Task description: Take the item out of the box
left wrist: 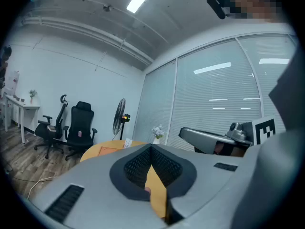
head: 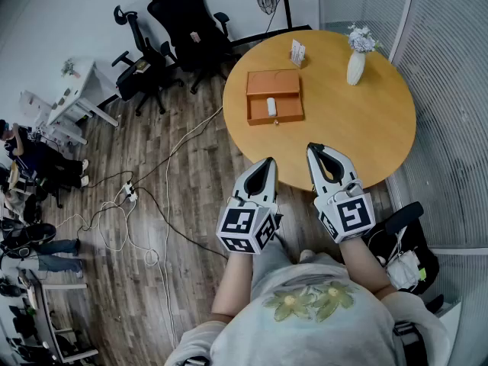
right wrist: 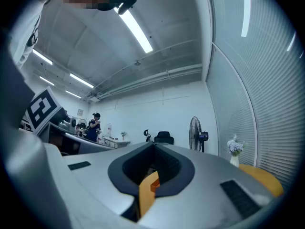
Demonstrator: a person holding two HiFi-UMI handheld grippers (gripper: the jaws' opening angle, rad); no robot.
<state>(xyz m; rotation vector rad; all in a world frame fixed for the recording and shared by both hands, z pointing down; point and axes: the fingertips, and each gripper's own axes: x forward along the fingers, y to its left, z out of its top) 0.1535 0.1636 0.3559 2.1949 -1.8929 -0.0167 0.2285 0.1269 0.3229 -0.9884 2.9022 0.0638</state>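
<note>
An open orange box (head: pixel 287 113) lies on the round wooden table (head: pixel 366 128), a little left of its middle. A small white item (head: pixel 271 107) lies inside it. Both grippers hang at the table's near edge, well short of the box. My left gripper (head: pixel 267 162) is shut and empty, over the floor just off the rim. My right gripper (head: pixel 315 149) is shut and empty, with its tips over the table's edge. The left gripper view looks along shut jaws (left wrist: pixel 151 147) toward the table and box (left wrist: pixel 110 150). The right gripper view shows shut jaws (right wrist: pixel 153 146) aimed across the room.
A white vase with flowers (head: pixel 356 63) and a small card stand (head: pixel 297 52) sit at the table's far side. Black office chairs (head: pixel 183 29) stand beyond it. Cables and a power strip (head: pixel 130 193) lie on the wooden floor to the left. A glass wall with blinds runs along the right.
</note>
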